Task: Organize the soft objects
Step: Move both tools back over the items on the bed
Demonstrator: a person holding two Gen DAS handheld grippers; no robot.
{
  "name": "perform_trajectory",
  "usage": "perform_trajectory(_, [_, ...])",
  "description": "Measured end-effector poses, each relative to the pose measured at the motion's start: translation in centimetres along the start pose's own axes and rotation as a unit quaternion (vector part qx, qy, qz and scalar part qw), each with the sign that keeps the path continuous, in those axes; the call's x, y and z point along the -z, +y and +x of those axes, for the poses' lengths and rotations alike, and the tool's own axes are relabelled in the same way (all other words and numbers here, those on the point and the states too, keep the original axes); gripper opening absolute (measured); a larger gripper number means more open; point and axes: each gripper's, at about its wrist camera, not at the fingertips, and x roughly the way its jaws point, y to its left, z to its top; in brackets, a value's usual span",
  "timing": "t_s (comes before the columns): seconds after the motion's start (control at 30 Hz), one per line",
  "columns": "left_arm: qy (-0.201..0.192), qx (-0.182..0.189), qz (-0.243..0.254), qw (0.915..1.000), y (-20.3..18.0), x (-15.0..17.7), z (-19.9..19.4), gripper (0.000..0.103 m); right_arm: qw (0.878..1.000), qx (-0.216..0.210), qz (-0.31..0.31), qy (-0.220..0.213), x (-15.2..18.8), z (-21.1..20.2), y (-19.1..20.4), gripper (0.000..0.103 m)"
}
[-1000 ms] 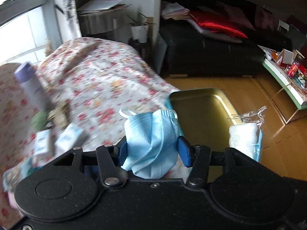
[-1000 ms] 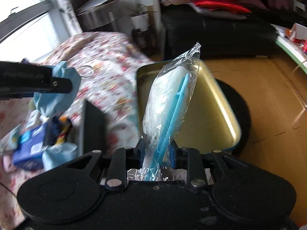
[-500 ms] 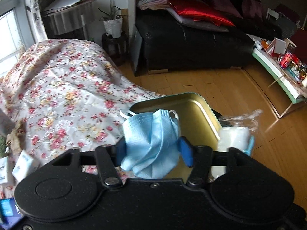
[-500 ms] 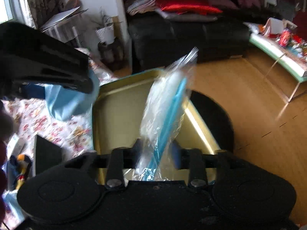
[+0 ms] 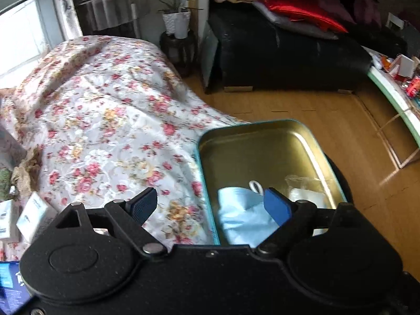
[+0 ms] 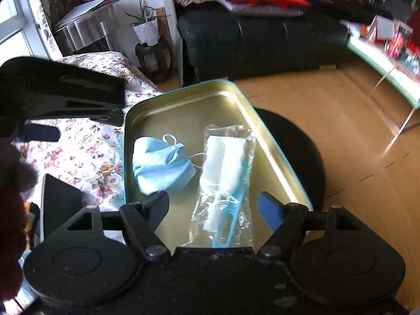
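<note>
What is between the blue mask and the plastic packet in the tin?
Only the mask's thin white ear loop over bare tin floor, reaching toward the packet; the right wrist view shows it.

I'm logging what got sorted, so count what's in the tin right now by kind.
Face mask: 1
Wrapped sponge brush: 1
Total in the tin: 2

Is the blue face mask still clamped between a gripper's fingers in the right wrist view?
No, the blue face mask lies loose in the metal tin beside the wrapped sponge brush, clear of any gripper.
</note>
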Motion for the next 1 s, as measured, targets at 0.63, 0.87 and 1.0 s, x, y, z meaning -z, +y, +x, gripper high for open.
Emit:
perform_trajectory(0.63, [-0.066, -0.078, -0.024, 0.9945, 6.5, 2.1, -9.4, 0.085, 0.995, -0.076, -0.022, -0.059, -0.7, -1.0, 2.5, 0.085])
perform_trajectory(0.87, [-0.07, -0.14, -0.06, 0.9859, 13.1, 6.3, -13.2, 0.086, 0.986, -0.109, -0.067, -0.106, 2.6, -5.6, 5.0, 0.103])
perform_trajectory(1.0, [-0.062, -0.182, -0.079, 0.9781, 16.7, 8.5, -14.1, 0.086, 0.979, -0.149, -0.092, -0.105, 5.6, -7.8, 7.4, 0.103])
